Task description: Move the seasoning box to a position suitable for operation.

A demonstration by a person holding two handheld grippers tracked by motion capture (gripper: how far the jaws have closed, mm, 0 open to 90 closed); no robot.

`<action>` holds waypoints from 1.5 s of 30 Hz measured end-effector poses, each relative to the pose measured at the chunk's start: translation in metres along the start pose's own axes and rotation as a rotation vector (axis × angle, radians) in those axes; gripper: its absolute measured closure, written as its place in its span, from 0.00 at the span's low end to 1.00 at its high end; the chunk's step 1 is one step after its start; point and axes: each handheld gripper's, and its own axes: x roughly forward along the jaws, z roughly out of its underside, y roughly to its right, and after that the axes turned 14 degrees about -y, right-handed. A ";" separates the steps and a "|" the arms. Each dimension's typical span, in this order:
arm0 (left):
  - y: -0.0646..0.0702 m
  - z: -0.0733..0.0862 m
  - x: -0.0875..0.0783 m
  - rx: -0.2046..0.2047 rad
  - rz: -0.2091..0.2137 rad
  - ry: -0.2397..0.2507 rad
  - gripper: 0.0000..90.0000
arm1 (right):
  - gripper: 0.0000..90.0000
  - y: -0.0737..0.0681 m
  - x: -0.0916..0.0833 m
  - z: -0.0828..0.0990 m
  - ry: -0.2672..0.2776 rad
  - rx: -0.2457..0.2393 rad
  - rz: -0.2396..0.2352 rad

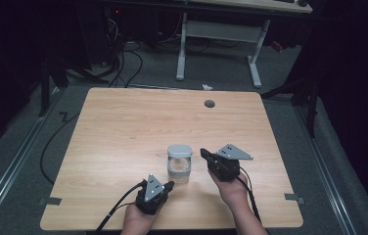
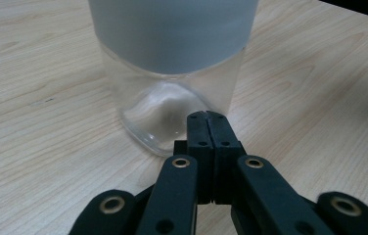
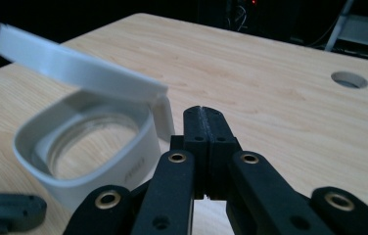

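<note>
Fingers of both grippers are closed and empty, flanking the hinged-lid jar on the surface, likely to steady it.

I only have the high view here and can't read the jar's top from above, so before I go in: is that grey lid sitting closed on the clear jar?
Observer: No. In the right gripper view the grey flip lid is raised and tilted above the clear glass jar's grey collar, with the mouth open.
Operator: Are my right tongs open?
Observer: The right tongs are shut, jaws pressed together, holding nothing, just beside the collar.
Operator: And the left tongs?
Observer: The left tongs are shut too, their tips in front of the clear glass jar, low on its wall near the base.
</note>
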 end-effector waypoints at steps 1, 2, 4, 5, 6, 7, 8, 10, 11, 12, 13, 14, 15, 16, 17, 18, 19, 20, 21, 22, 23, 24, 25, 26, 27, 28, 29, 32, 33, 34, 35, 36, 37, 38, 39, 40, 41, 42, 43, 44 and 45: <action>0.001 0.000 0.000 0.000 0.001 -0.002 1.00 | 1.00 -0.001 0.000 -0.003 0.005 0.000 -0.002; 0.002 0.000 0.001 0.000 0.004 -0.005 1.00 | 1.00 -0.001 0.000 -0.005 0.008 -0.001 -0.005; 0.003 0.000 0.003 0.004 0.007 -0.007 1.00 | 1.00 -0.002 -0.001 -0.011 0.018 -0.009 -0.006; 0.004 0.001 0.004 0.006 0.008 -0.008 1.00 | 1.00 -0.002 -0.001 -0.013 0.022 -0.009 -0.008; 0.004 0.001 0.005 0.011 0.008 -0.012 1.00 | 1.00 -0.002 -0.001 -0.015 0.026 -0.012 -0.011; 0.004 0.001 0.006 0.009 0.008 -0.012 1.00 | 1.00 -0.003 -0.001 -0.017 0.030 -0.010 -0.009; 0.004 0.001 0.006 0.010 0.007 -0.014 0.99 | 1.00 -0.003 -0.002 -0.019 0.036 -0.014 -0.013; 0.004 0.001 0.007 0.012 0.006 -0.014 0.99 | 1.00 -0.004 -0.002 -0.023 0.045 -0.019 -0.014; 0.003 0.001 0.007 0.012 0.004 -0.015 0.99 | 1.00 -0.005 -0.002 -0.025 0.045 -0.020 -0.014; 0.003 0.001 0.007 0.008 0.005 -0.016 0.99 | 1.00 -0.005 -0.002 -0.026 0.052 -0.023 -0.017; 0.003 0.001 0.008 0.007 0.004 -0.015 0.99 | 1.00 -0.006 -0.003 -0.028 0.053 -0.029 -0.014; 0.003 0.002 0.008 0.008 0.002 -0.015 0.99 | 1.00 -0.007 -0.003 -0.029 0.055 -0.027 -0.016; 0.003 0.002 0.009 0.008 0.000 -0.016 0.99 | 1.00 -0.007 -0.003 -0.030 0.060 -0.029 -0.019; 0.003 0.002 0.009 0.012 -0.004 -0.017 0.99 | 1.00 -0.008 -0.004 -0.031 0.063 -0.031 -0.021; 0.003 0.002 0.009 0.012 -0.004 -0.017 0.99 | 1.00 -0.008 -0.004 -0.033 0.068 -0.034 -0.023; 0.003 0.002 0.009 0.012 -0.005 -0.017 0.99 | 1.00 -0.009 -0.005 -0.034 0.067 -0.036 -0.024; 0.003 0.002 0.009 0.012 -0.005 -0.017 0.99 | 1.00 -0.009 -0.005 -0.034 0.067 -0.036 -0.024; 0.002 0.002 0.010 0.016 -0.006 -0.018 0.99 | 1.00 -0.011 -0.006 -0.036 0.075 -0.042 -0.026; 0.002 0.002 0.010 0.016 -0.006 -0.018 0.99 | 1.00 -0.011 -0.006 -0.036 0.075 -0.042 -0.026; 0.002 0.002 0.010 0.015 -0.006 -0.018 0.99 | 1.00 -0.013 -0.007 -0.037 0.080 -0.047 -0.032; 0.002 0.002 0.010 0.013 -0.006 -0.018 0.99 | 1.00 -0.014 -0.007 -0.038 0.082 -0.052 -0.032; 0.002 0.002 0.010 0.012 -0.007 -0.016 0.99 | 1.00 -0.016 -0.007 -0.038 0.081 -0.052 -0.038; 0.002 0.002 0.010 0.010 -0.007 -0.013 0.99 | 1.00 -0.017 -0.007 -0.038 0.082 -0.058 -0.042; 0.002 0.002 0.010 0.008 -0.007 -0.013 0.99 | 1.00 -0.018 -0.007 -0.038 0.081 -0.061 -0.047; 0.002 0.002 0.010 0.004 -0.006 -0.013 0.99 | 1.00 -0.020 -0.006 -0.038 0.080 -0.066 -0.049; 0.002 0.002 0.010 0.002 -0.006 -0.013 0.99 | 1.00 -0.021 -0.006 -0.038 0.078 -0.069 -0.053; 0.002 0.001 0.011 -0.003 -0.008 -0.012 0.99 | 1.00 -0.022 -0.006 -0.037 0.076 -0.071 -0.053; 0.001 0.001 0.011 -0.006 -0.007 -0.012 1.00 | 1.00 -0.026 -0.005 -0.034 0.066 -0.080 -0.063; 0.001 0.001 0.011 -0.005 -0.007 -0.011 1.00 | 1.00 -0.027 -0.005 -0.033 0.065 -0.083 -0.061; 0.001 0.001 0.011 -0.007 -0.007 -0.011 1.00 | 1.00 -0.028 -0.004 -0.032 0.063 -0.083 -0.062; 0.001 0.001 0.011 -0.007 -0.007 -0.011 1.00 | 1.00 -0.028 -0.004 -0.032 0.063 -0.083 -0.062; 0.001 0.001 0.011 -0.008 -0.007 -0.010 1.00 | 1.00 -0.028 -0.004 -0.031 0.061 -0.084 -0.064; 0.001 0.001 0.011 -0.007 -0.007 -0.010 1.00 | 1.00 -0.029 -0.003 -0.029 0.059 -0.084 -0.068; 0.001 0.001 0.010 -0.006 -0.007 -0.010 1.00 | 1.00 -0.030 -0.002 -0.026 0.048 -0.085 -0.070; 0.001 0.001 0.010 -0.006 -0.007 -0.010 1.00 | 1.00 -0.031 -0.001 -0.024 0.042 -0.085 -0.070; 0.001 0.001 0.010 -0.006 -0.007 -0.010 1.00 | 1.00 -0.031 0.000 -0.022 0.039 -0.084 -0.075; 0.001 0.001 0.010 -0.006 -0.007 -0.009 1.00 | 1.00 -0.032 0.001 -0.020 0.036 -0.087 -0.074; 0.001 0.001 0.010 -0.007 -0.006 -0.009 1.00 | 1.00 -0.033 0.002 -0.018 0.032 -0.085 -0.080; 0.001 0.001 0.010 -0.007 -0.005 -0.008 1.00 | 1.00 -0.033 0.002 -0.016 0.028 -0.085 -0.079; 0.001 0.000 0.009 -0.007 -0.005 -0.010 1.00 | 1.00 -0.033 0.003 -0.016 0.027 -0.085 -0.078; 0.001 0.000 0.009 -0.009 -0.004 -0.009 1.00 | 0.99 -0.033 0.002 -0.015 0.026 -0.082 -0.079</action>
